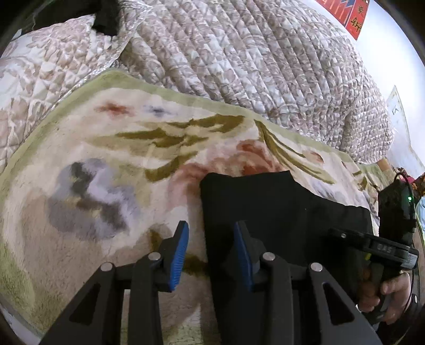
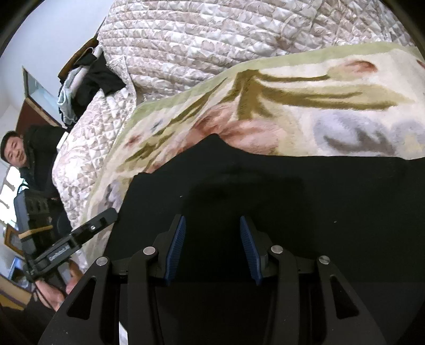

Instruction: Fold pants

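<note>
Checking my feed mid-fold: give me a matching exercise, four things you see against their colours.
Things:
1. pants
2. quilt
3. blanket
4. left tool pads

Colours:
A. blue
B. black
C. cream with olive leaves, pink flowers and a pale green border
D. white and beige-pink leaf print, stitched

Pairs: 1-B, 2-D, 3-C, 4-A

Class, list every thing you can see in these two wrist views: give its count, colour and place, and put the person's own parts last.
pants: one, black, flat on the blanket, under both grippers.
blanket: one, cream with green border and floral print, on the bed.
quilt: one, pale patterned, behind the blanket.
dark clothes: a pile, black and pale blue, at the bed's far corner.
red poster: one, on the wall.
bystander: one, dark jacket, beside the bed.
left gripper: black, blue pads, open.
right gripper: black, blue pads, open.
hand: one, holding the right gripper's handle.
</note>
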Available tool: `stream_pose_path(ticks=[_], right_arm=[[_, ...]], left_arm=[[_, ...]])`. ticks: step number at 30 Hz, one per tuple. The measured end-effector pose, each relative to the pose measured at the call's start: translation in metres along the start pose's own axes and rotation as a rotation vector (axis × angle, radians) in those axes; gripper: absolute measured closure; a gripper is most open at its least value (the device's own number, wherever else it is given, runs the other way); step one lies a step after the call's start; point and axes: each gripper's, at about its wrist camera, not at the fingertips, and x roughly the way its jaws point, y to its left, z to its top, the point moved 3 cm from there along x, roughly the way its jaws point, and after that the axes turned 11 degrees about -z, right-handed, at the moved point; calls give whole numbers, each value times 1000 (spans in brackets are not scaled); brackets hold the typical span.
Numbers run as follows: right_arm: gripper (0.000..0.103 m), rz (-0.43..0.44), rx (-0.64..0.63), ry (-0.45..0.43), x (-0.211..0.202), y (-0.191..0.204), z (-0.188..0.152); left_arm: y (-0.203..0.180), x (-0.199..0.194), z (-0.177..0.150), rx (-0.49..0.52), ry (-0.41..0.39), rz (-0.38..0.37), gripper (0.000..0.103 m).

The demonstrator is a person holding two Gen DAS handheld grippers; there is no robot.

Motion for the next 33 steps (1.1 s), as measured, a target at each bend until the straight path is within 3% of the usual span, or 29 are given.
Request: stream_pose_path(ticks=[3,8,14,15,16,23,27,29,33], right_arm=[[60,57,31,21,-4,-1,-6],[62,63,28,30,-5,2,-9],[78,29,45,12,6,1,-1],[93,24,52,11,6,0,-1],[99,29,70,14,4,-2,-2],[99,11,97,-68,-39,-5,-13],[99,-32,162,13,-16,-27,-20],[95,-30,169,1,-21,-26,-18],[92,-162,128,-120,-54,-28,-7]], left_arm=[[2,0,-2,-14,1,0,65],[-1,1,-3,-15,1,-9,65],[-8,0,-2,2,-9,-17,65],[-8,-1,-2,5,-11,-16,65],[-9,-2,-2,8,-15,-11,65],[-10,-7,-2,20,-26,-19,65],[-12,-2,-4,18,-4,-27,65],[-15,-3,-3,33,-6,-25,65],[-23,-6,4,43,-23,-41,65]])
